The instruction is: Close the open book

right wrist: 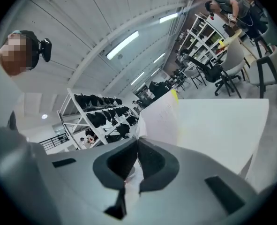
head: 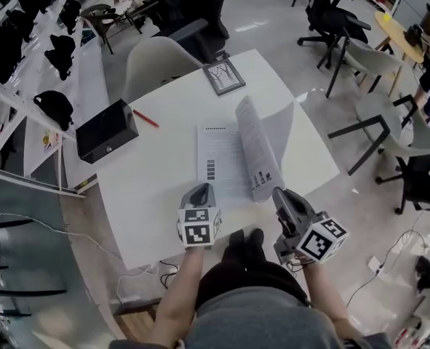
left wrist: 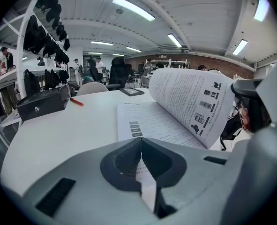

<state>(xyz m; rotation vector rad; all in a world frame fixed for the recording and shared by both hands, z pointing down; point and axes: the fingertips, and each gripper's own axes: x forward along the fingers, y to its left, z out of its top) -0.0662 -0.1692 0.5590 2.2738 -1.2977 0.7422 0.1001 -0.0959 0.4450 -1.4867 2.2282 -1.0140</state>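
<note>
Pair of hand-held grippers, bare forearms behind.
Grey left gripper (head: 203,188): fingers together, angled down. Grey right gripper (head: 279,193): fingers pinched on white printed page (head: 255,147).

The left gripper (head: 203,189) and the right gripper (head: 279,193) are light grey moulded shells, each narrowing to a rounded nose. Each carries a white cube (head: 198,226) printed with black square markers, set just ahead of the hand. Seen along the jaws, each shell opens into a dark rounded hollow lined with black pads (left wrist: 124,161), and dark rectangular slots (left wrist: 54,197) flank it on the housing. The person wears a grey top (head: 251,322), dark trousers (head: 236,278) and black shoes (head: 245,240).
</note>
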